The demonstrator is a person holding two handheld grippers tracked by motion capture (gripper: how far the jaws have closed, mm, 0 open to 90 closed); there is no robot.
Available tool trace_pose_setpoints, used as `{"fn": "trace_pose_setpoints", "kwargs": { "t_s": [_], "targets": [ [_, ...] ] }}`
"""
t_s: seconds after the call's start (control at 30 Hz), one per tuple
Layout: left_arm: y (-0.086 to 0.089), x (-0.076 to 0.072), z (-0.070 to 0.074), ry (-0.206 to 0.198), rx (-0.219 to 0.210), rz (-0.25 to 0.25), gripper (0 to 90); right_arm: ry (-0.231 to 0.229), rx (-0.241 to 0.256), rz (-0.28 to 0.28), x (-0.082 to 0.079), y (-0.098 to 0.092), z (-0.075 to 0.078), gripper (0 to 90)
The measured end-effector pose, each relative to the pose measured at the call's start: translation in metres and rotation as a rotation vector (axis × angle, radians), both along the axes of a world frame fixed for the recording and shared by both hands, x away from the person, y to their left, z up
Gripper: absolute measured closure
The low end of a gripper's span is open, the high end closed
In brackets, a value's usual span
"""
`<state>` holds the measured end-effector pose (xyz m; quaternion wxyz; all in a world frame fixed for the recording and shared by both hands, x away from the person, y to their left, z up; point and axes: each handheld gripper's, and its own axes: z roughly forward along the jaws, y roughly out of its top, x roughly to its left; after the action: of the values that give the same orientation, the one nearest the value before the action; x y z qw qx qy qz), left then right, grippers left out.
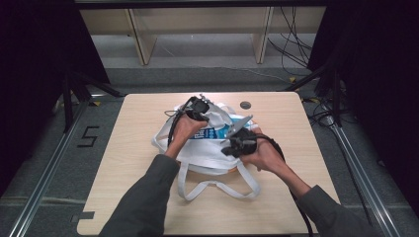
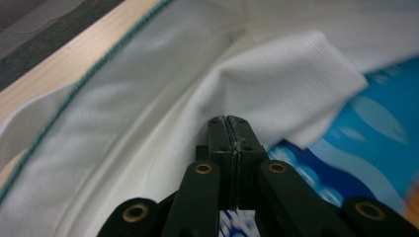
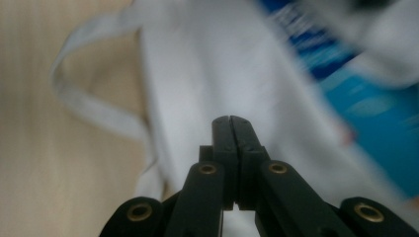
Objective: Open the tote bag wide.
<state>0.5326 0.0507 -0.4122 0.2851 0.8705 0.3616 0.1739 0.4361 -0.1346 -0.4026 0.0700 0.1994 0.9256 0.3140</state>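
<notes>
White tote bag (image 1: pixel 212 148) under both my hands; left gripper (image 1: pixel 197 107) and right gripper (image 1: pixel 240 142) jaws pressed together, empty. Left gripper view reveals blue packet (image 2: pixel 365 143) inside.

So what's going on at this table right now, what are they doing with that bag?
A person is working on a white tote bag lying on a wooden table, with a hand-held gripper in each hand. The left hand-held gripper has its jaws closed at a fold of the bag's white fabric near the opening, though a grip on the cloth can't be confirmed. The right hand-held gripper, jaws also closed, is over the bag's side. A blue printed package shows inside the bag's mouth.
</notes>
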Motion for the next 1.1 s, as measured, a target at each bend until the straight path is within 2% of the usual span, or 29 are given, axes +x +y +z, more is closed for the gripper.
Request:
{"fn": "trace_pose_setpoints", "kwargs": {
  "t_s": [0.03,0.07,0.17,0.2,0.27,0.3,0.33,0.37,0.43,0.47,0.5,0.53,0.57,0.63,0.67,0.7,0.77,0.8,0.87,0.9,0.97,1.0,1.07,1.1],
  "targets": [
    [0.003,-0.01,0.001,0.021,0.009,-0.035,88.3,-0.054,0.023,-0.02,0.007,0.002,0.009,90.0],
    [0.006,-0.018,0.0,0.028,0.019,-0.061,87.6,-0.085,0.012,-0.034,0.015,0.004,0.015,90.0],
    [0.017,-0.04,-0.005,0.069,0.049,-0.118,87.4,-0.121,-0.046,-0.09,0.037,0.014,0.018,90.0],
    [0.02,-0.049,-0.009,0.076,0.042,-0.129,87.9,-0.127,-0.052,-0.091,0.048,0.019,0.016,90.0],
    [0.026,-0.067,-0.018,0.106,0.051,-0.176,89.1,-0.098,-0.095,-0.096,0.068,0.031,0.007,90.0],
    [0.027,-0.074,-0.021,0.11,0.045,-0.189,89.3,-0.09,-0.138,-0.093,0.079,0.036,0.002,90.0],
    [0.031,-0.086,-0.025,0.122,0.039,-0.215,89.4,-0.099,-0.169,-0.103,0.086,0.04,-0.003,90.0],
    [0.032,-0.092,-0.027,0.129,0.036,-0.228,89.4,-0.099,-0.206,-0.141,0.103,0.043,-0.011,90.0],
    [0.034,-0.108,-0.038,0.147,0.038,-0.259,89.5,-0.088,-0.19,-0.227,0.125,0.039,-0.016,90.0],
    [0.034,-0.118,-0.048,0.159,0.029,-0.267,89.5,-0.09,-0.215,-0.279,0.137,0.033,-0.019,90.0],
    [0.036,-0.124,-0.053,0.157,0.019,-0.263,89.6,-0.069,-0.259,-0.343,0.15,0.025,-0.028,90.0],
    [0.039,-0.129,-0.059,0.145,0.012,-0.271,89.5,-0.035,-0.246,-0.369,0.156,0.019,-0.035,90.0],
    [0.041,-0.13,-0.06,0.141,-0.004,-0.264,89.6,0.029,-0.185,-0.4,0.162,0.01,-0.044,90.0],
    [0.044,-0.126,-0.056,0.16,-0.02,-0.262,89.5,0.047,-0.145,-0.417,0.165,0.002,-0.05,90.0],
    [0.043,-0.125,-0.052,0.162,-0.019,-0.251,89.5,0.048,-0.159,-0.413,0.164,0.002,-0.046,90.0],
    [0.042,-0.124,-0.047,0.138,-0.012,-0.261,88.4,0.033,-0.191,-0.409,0.16,0.006,-0.04,90.0],
    [0.041,-0.12,-0.033,0.107,-0.038,-0.27,85.5,-0.034,-0.192,-0.381,0.15,0.009,-0.023,90.0],
    [0.039,-0.115,-0.022,0.081,-0.061,-0.264,85.0,-0.054,-0.17,-0.36,0.144,0.009,-0.013,90.0],
    [0.03,-0.103,-0.003,0.047,-0.08,-0.241,85.4,-0.088,-0.101,-0.284,0.126,0.011,0.006,90.0],
    [0.027,-0.095,0.002,0.031,-0.085,-0.243,85.9,-0.065,-0.082,-0.228,0.113,0.015,0.012,90.0],
    [0.018,-0.077,0.009,0.03,-0.076,-0.209,86.6,-0.048,-0.093,-0.134,0.099,0.022,0.014,90.0],
    [0.014,-0.064,0.011,0.005,-0.055,-0.191,88.1,-0.022,-0.126,-0.083,0.092,0.025,0.012,90.0],
    [0.007,-0.039,0.009,0.004,-0.02,-0.148,89.4,0.011,-0.154,-0.061,0.08,0.027,0.006,90.0],
    [0.006,-0.027,0.006,0.015,-0.015,-0.105,89.6,0.038,-0.152,-0.038,0.074,0.025,0.005,90.0]
  ]
}}
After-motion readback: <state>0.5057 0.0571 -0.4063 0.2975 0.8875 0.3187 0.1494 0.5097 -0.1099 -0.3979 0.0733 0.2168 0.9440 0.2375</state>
